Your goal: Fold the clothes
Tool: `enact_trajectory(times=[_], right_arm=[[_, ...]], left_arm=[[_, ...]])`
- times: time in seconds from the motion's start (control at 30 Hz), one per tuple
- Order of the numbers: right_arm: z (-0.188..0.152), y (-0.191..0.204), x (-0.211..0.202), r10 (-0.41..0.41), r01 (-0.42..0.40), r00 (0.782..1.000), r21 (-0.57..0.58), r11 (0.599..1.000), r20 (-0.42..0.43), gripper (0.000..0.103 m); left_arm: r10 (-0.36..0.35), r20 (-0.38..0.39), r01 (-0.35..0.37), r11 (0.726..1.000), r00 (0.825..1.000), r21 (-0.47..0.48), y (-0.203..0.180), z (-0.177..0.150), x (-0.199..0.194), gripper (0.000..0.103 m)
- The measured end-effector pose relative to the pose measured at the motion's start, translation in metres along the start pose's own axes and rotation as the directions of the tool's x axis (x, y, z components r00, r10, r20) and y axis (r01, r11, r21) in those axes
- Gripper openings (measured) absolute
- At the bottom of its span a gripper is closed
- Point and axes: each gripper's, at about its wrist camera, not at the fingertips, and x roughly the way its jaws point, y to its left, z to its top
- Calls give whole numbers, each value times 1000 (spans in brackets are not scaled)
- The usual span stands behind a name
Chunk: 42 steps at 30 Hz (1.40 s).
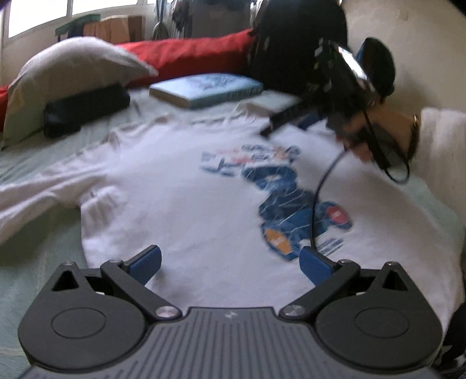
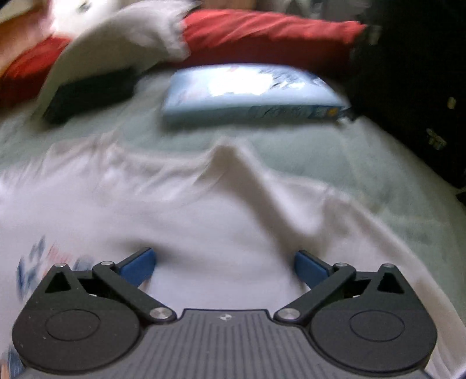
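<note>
Both wide open and empty, left gripper [image 1: 230,263] and right gripper [image 2: 224,266] over white sweatshirt [image 1: 180,198] spread below blue book [image 1: 204,89]; folding unstarted, edge grasp probably next.

Daylight reaches you from the windows [image 1: 38,17] at eleven o'clock of your left wrist view, blown out to plain white. The white T-shirt [image 1: 174,198] reads bright and soft, its blue print smeared by motion. Your right wrist view is dimmer and blurrier: the light blue book [image 2: 250,93] streaks sideways with glare on its cover. Fisheye bending curves both frames' edges, and the corners fall dark. Shadows stay soft under the blue pads [image 2: 137,266].
</note>
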Motion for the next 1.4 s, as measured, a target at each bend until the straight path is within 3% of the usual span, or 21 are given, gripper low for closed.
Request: enact_trajectory(times=[0.2, 0.27, 0.33, 0.37, 0.4, 0.43, 0.47, 0.5, 0.53, 0.73, 0.8, 0.87, 0.93, 1.07, 1.13, 1.2, 1.27, 1.33, 1.4], right_arm=[[37, -19, 13, -16, 12, 999, 84, 996, 52, 103], [41, -30, 1, 41, -53, 997, 172, 984, 72, 103], [41, -37, -15, 80, -101, 991, 203, 974, 107, 103], [40, -38, -21, 63, -85, 991, 176, 981, 122, 103], [39, -36, -25, 21, -38, 991, 129, 991, 130, 97], [40, -36, -24, -36, 27, 993, 77, 997, 114, 82], [40, -36, -23, -93, 91, 990, 26, 996, 102, 73], [39, -40, -18, -116, 116, 990, 6, 993, 76, 62], [38, -44, -13, -138, 139, 989, -14, 990, 51, 61], [26, -66, 14, -146, 147, 989, -32, 989, 30, 60], [28, -72, 20, -202, 202, 978, 8, 979, 55, 63], [34, -81, 21, -197, 190, 979, 115, 975, 50, 63], [39, -79, 15, -209, 199, 976, 129, 971, 61, 63], [41, -52, -12, -127, 120, 989, 92, 988, 72, 64], [40, -38, -14, -100, 97, 994, 69, 993, 42, 71], [37, -25, -6, -99, 99, 995, 48, 994, -10, 72], [35, -20, 15, -135, 136, 990, 33, 990, -32, 79], [39, -16, 32, -184, 184, 983, 19, 983, 26, 95], [46, -22, 39, -183, 180, 982, 48, 982, 51, 95]], left_arm=[[-1, -7, 1, 1000, 1000, -19, 5, -3, 3, 101], [-4, -5, 4, 1000, 1000, -26, 6, -2, 2, 101], [0, -4, 0, 1000, 1000, -27, 6, -2, 3, 101], [0, -3, 0, 1000, 1000, -27, 6, -1, 3, 101], [1, -2, -1, 1000, 1000, -27, 6, 0, 4, 101], [0, 0, 0, 1000, 1000, -27, 6, 0, 4, 101], [0, 1, 0, 1000, 1000, -27, 6, 0, 3, 101], [-2, 1, 2, 1000, 1000, -28, 6, 0, 4, 101], [-3, 1, 3, 1000, 1000, -29, 6, 1, 4, 101], [1, -4, -1, 1000, 1000, -26, 6, 1, 8, 101], [3, -4, -3, 1000, 1000, -29, 6, 1, 9, 101], [5, -5, -5, 1000, 1000, -30, 6, 0, 9, 101], [3, -2, -4, 1000, 1000, -31, 7, 0, 8, 101], [3, 0, -3, 999, 1000, -36, 8, 0, 7, 101], [6, -1, -6, 999, 1000, -33, 8, 0, 6, 101], [9, -2, -9, 1000, 1000, -30, 7, -1, 6, 101], [7, -2, -7, 999, 1000, -32, 8, 0, 6, 101], [6, -2, -6, 999, 1000, -36, 8, 0, 7, 101], [7, -3, -7, 999, 1000, -36, 8, 0, 7, 101]])
